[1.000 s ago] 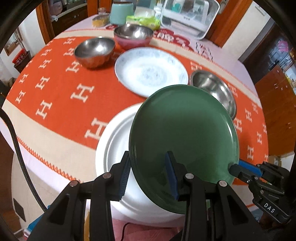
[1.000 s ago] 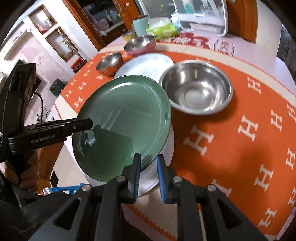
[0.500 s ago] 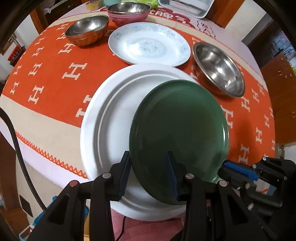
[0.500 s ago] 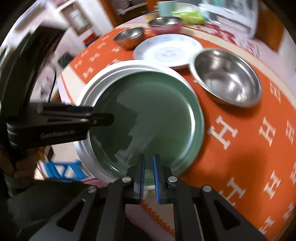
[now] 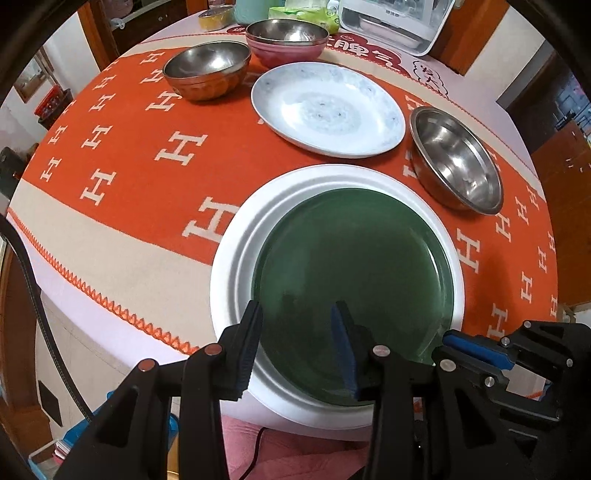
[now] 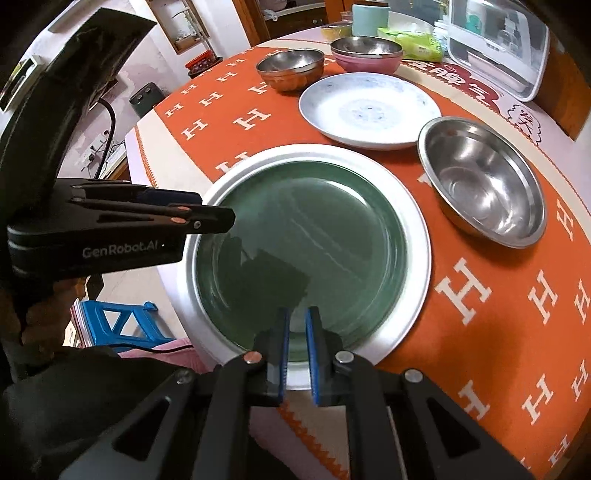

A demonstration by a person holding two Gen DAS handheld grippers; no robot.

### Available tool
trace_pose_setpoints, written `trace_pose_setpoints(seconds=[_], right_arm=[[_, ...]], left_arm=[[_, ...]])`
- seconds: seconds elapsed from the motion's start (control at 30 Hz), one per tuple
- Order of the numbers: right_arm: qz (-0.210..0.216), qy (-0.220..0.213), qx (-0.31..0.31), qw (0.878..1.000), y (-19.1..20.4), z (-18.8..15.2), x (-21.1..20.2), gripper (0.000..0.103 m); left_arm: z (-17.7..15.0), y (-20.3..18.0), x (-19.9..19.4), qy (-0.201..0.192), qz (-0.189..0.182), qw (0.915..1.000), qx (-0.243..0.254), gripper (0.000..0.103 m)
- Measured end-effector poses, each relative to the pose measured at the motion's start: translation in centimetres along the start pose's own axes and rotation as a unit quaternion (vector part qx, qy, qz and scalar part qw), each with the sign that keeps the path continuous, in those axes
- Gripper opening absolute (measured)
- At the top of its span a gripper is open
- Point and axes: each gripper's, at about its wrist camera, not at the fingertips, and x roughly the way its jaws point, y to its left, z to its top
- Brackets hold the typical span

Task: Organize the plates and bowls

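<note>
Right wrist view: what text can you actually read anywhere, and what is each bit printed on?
"GenRobot.AI": white lettering on the black body of the left gripper.
"H": white letter repeated all over the orange tablecloth.
Large white Chinese characters on a red patch of the pink table cover near the far edge: partly cut off, not readable with confidence.
Green plastic packet: its print is too small to read.

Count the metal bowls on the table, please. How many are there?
3. One bowl is right of the patterned plate; one is left of that plate; one sits inside a pink bowl behind it. More could be nested unseen.
</note>
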Motion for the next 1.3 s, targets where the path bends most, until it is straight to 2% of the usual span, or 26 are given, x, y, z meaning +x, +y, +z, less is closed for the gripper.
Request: trace_pose_setpoints(seconds=[0.2,0.33,0.53,0.8,0.93,1.03,1.1,1.2,1.3], right_arm=[[-0.007,-0.004,0.013,1.0,-0.1,0.8,0.3,0.009],[-0.011,-0.009,0.036,0.999,0.0,1.8,0.6,0.009],[-0.012,-0.027,0.084,0.996,-0.3,3.4,0.9,0.009],[-0.014,-0.058,0.171,0.983,-0.6,5.7,1.7,0.009],[-0.02,-0.085,0.222,0.971,-1.1,6.6,1.8,0.01],[-0.025,-0.099,0.265,0.959,-1.6,6.9,2.2,0.014],[-0.03,-0.108,0.291,0.95,-1.8,7.0,2.4,0.02],[-0.038,-0.123,0.328,0.936,-2.2,7.1,2.6,0.029],[-0.049,-0.149,0.37,0.916,-2.7,7.2,2.7,0.032]], left_arm=[[0.9,0.9,0.1,-0.003,0.016,0.9998,0.007,0.039],[1.7,1.5,-0.1,-0.009,0.019,0.9995,0.024,0.049],[3.8,2.9,-0.9,-0.03,0.013,0.9979,0.057,0.058],[6.8,5.2,-1.3,-0.035,-0.004,0.9939,0.105,0.068],[8.4,6.3,-1.2,-0.033,-0.012,0.9906,0.132,0.072],[9.4,6.6,-1.0,-0.033,-0.02,0.9877,0.152,0.072],[10.2,6.9,-0.7,-0.033,-0.025,0.985,0.167,0.073],[11.6,6.8,-0.2,-0.032,-0.035,0.9806,0.19,0.073],[13.2,6.6,0.5,-0.032,-0.049,0.9769,0.205,0.073]])
